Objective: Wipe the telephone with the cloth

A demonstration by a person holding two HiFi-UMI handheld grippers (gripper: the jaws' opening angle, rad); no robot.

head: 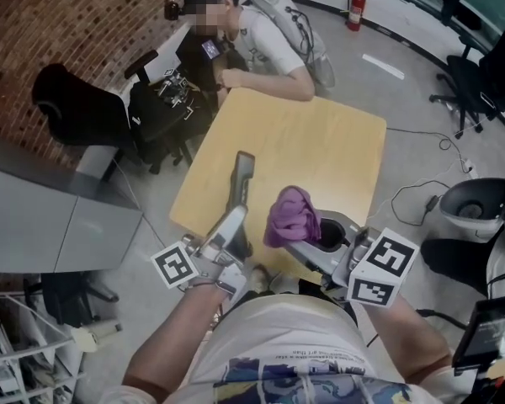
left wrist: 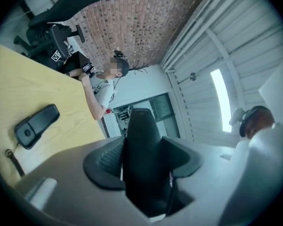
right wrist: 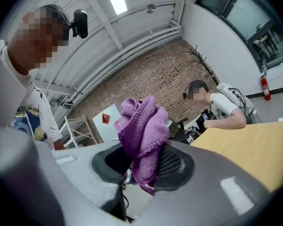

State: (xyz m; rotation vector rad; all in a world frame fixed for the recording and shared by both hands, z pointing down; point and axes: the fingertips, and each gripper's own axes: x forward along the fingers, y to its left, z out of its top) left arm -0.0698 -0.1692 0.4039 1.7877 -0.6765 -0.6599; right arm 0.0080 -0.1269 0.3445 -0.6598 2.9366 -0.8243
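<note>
Nearest the camera, a white printed shirt is seen at the lower edge, and just beyond it both claws are held out over the near edge of the wooden counter. A black telephone handset is gripped by its near end in the left claw, whose jaws are set fairly wide and pressed on its sides. The handset is raised off the counter and pointed toward the far side. Just to its right, apart from it, a bunched purple cloth is clamped in the right claw, with folds standing above the jaws and a tail hanging below. In the left gripper view a black oblong object is seen lying flat on the counter, left of the handset, with a dark cord end near it. At the far side a seated person is leaned on the counter. A black chair is placed at the far left, and a red fire extinguisher is stood on the floor beyond.
</note>
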